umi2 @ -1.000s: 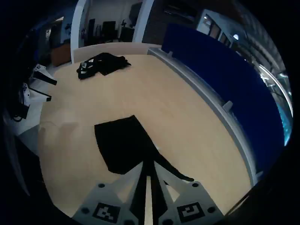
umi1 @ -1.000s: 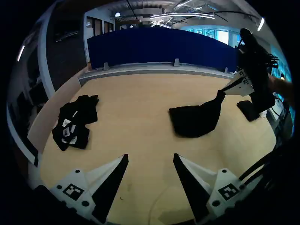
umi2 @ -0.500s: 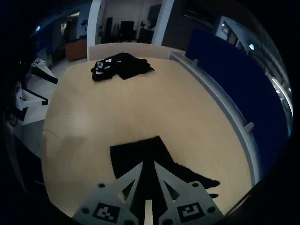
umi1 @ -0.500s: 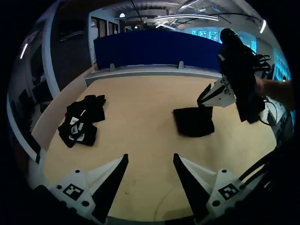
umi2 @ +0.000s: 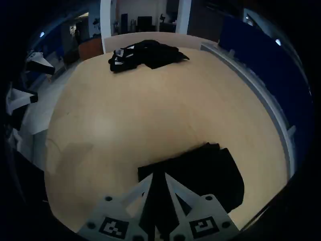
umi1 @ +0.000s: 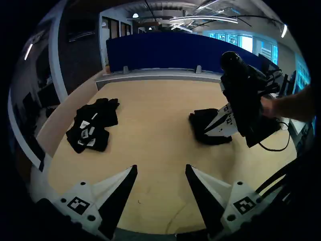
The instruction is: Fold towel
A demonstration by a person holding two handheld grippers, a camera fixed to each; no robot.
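Observation:
A black towel (umi1: 202,120) lies folded on the right part of the wooden table (umi1: 156,104). A hand holds my right gripper (umi1: 208,129) low over it, tips down at the towel's near edge. In the right gripper view my right gripper (umi2: 159,177) is shut on the towel (umi2: 208,172), with black cloth pinched between its fingers. My left gripper (umi1: 160,168) stands open above the table's near edge, well apart from the towel, with nothing between its fingers. It also appears at the far left of the right gripper view, left gripper (umi2: 27,80).
A heap of black cloths with white tags (umi1: 93,127) lies on the table's left side, also seen as the heap (umi2: 144,56). A blue partition (umi1: 168,50) runs along the far edge. A black cable (umi1: 281,144) hangs off the right side.
My right gripper has swung left and down with the towel's lifted edge, laying it over the rest. The towel now makes a smaller, thicker shape. My left gripper stays open.

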